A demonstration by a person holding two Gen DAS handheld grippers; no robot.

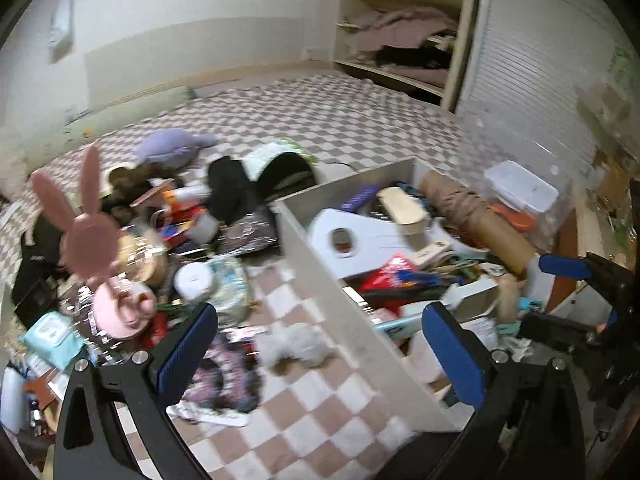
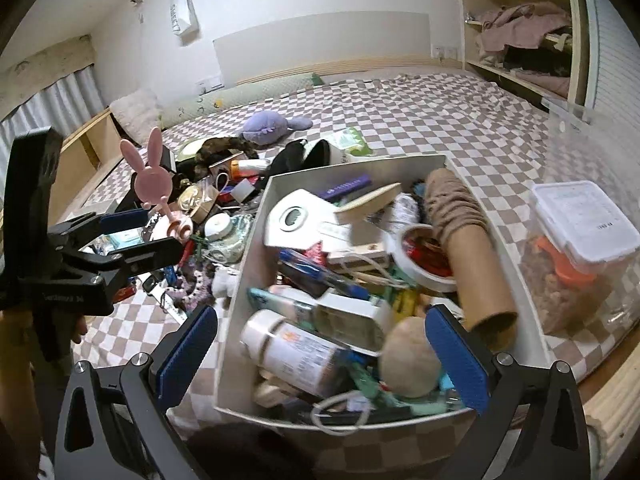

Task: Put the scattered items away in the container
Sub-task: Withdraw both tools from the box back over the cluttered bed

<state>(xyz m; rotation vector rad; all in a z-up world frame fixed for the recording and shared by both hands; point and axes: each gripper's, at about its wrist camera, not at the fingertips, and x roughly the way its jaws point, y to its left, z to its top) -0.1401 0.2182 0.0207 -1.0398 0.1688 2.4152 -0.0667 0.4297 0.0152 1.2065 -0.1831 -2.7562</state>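
A white open box stands on the checkered bed, packed with items: a cardboard tube, a white bottle, a white scale. Left of it lies a heap of scattered items, among them a pink bunny fan, a purple plush and a white fluffy ball. My left gripper is open and empty, above the box's left wall; it also shows in the right wrist view. My right gripper is open and empty over the box's near end.
A clear lidded container with brown contents stands right of the box, near the bed's wooden edge. A wardrobe with louvred door and open shelves stands behind. Pillows lie at the headboard.
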